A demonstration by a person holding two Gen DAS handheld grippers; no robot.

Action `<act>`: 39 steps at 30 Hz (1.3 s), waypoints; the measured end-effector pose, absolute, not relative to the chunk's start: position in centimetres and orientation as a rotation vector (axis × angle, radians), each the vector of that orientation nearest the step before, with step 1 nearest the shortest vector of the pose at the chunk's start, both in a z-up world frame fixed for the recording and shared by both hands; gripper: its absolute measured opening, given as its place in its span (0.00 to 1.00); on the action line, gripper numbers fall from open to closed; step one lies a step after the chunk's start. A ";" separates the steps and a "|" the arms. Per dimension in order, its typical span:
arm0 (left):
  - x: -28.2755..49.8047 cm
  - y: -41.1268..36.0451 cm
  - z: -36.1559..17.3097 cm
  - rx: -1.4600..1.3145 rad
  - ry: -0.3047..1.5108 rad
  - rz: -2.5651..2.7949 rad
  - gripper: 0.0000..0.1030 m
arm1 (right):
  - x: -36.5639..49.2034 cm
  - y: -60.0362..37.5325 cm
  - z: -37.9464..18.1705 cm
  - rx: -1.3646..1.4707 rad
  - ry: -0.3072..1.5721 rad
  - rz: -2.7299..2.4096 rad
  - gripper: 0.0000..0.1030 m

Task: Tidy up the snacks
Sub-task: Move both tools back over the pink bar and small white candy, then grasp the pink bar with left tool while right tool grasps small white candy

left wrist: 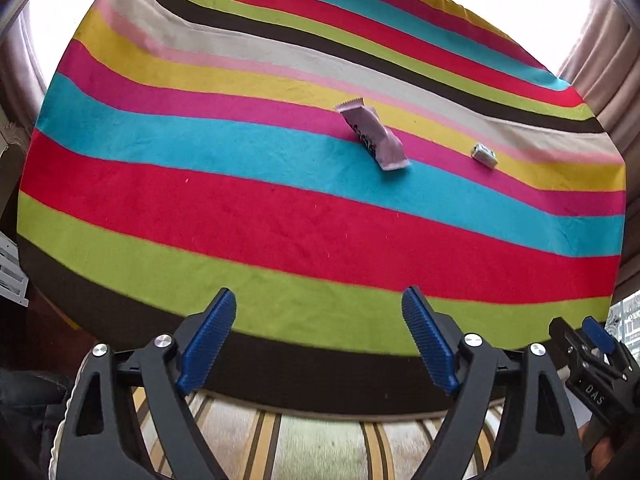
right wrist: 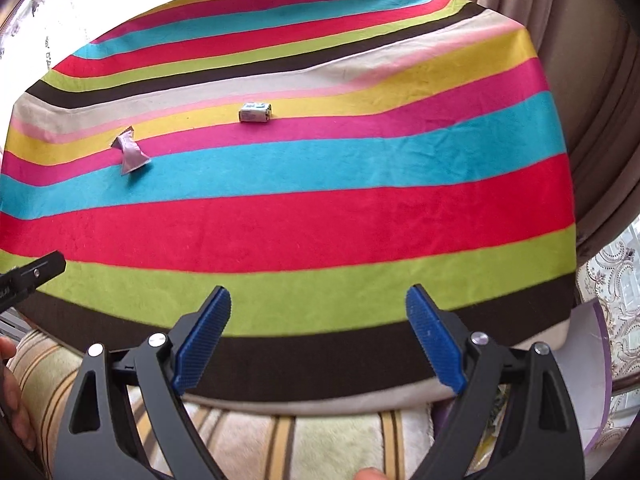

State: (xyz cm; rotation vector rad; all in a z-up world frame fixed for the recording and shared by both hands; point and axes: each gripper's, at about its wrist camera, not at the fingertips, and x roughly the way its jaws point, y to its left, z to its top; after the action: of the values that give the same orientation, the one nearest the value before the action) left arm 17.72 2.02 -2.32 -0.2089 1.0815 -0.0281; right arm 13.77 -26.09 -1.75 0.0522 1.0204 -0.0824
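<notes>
A pale pink snack bar wrapper (left wrist: 374, 138) (right wrist: 131, 153) lies on the striped cloth, across the pink and blue stripes. A small white-green packet (left wrist: 484, 155) (right wrist: 255, 112) rests to its right on the yellow stripe. My left gripper (left wrist: 320, 308) hangs open over the near green and brown stripes, well short of both snacks, nothing between its blue pads. My right gripper (right wrist: 318, 308) stands open too, empty, above the cloth's near edge. The right gripper's tip (left wrist: 592, 340) shows at the left wrist view's lower right. In the right wrist view, the left gripper's finger (right wrist: 36, 272) pokes in from the left.
The striped cloth (left wrist: 280, 216) (right wrist: 320, 216) covers a table. Beige curtains (right wrist: 580, 100) hang at the right. A striped plush cover (right wrist: 320, 444) lies under the grippers. A hand (right wrist: 16, 400) shows at the left edge; a purple-edged sheet (right wrist: 592, 360) sits lower right.
</notes>
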 end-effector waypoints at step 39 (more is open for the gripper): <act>30.5 -1.7 -4.7 -0.099 1.045 -0.058 0.04 | 36.4 -22.1 -4.3 -0.136 1.001 0.207 0.36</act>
State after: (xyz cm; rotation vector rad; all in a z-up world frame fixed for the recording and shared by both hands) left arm 30.46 -1.74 -4.73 -0.0992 1.0454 -0.0575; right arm 36.42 -22.13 -4.31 -0.1356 1.0007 0.2068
